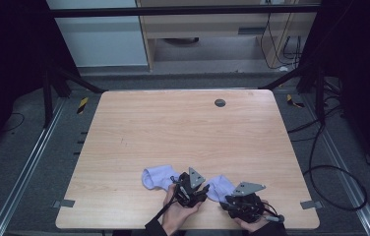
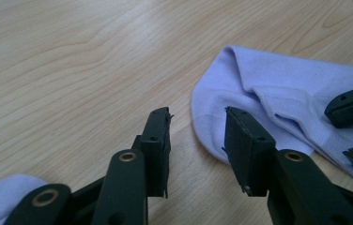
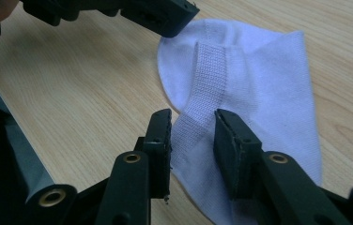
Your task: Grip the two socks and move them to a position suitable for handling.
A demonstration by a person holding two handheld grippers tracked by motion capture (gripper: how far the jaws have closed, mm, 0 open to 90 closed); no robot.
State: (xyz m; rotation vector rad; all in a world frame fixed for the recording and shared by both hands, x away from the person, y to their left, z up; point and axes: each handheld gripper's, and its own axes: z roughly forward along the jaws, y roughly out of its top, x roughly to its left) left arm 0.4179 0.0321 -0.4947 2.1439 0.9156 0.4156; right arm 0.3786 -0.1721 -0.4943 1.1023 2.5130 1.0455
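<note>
High view: two pale lilac socks lie near the near edge of a wooden table, a gripper poised at each.

Beside the right sock [image 3: 254, 103], a soft knit with a ribbed band across its rounded end, the right gripper [image 3: 192, 140] stands with its jaws parted narrowly astride that band, holding nothing, apparently lined up to pinch it. Just left of that sock, the left gripper [image 2: 197, 140] hangs over bare wood, jaws likewise narrowly apart and empty, near the sock's curved edge. Farther left lies the left sock [image 1: 156, 177], crumpled. Around them spreads the table [image 1: 183, 128], smooth, pale, wood-grained, with a dark round plug [image 1: 220, 103] at its far side.
</note>
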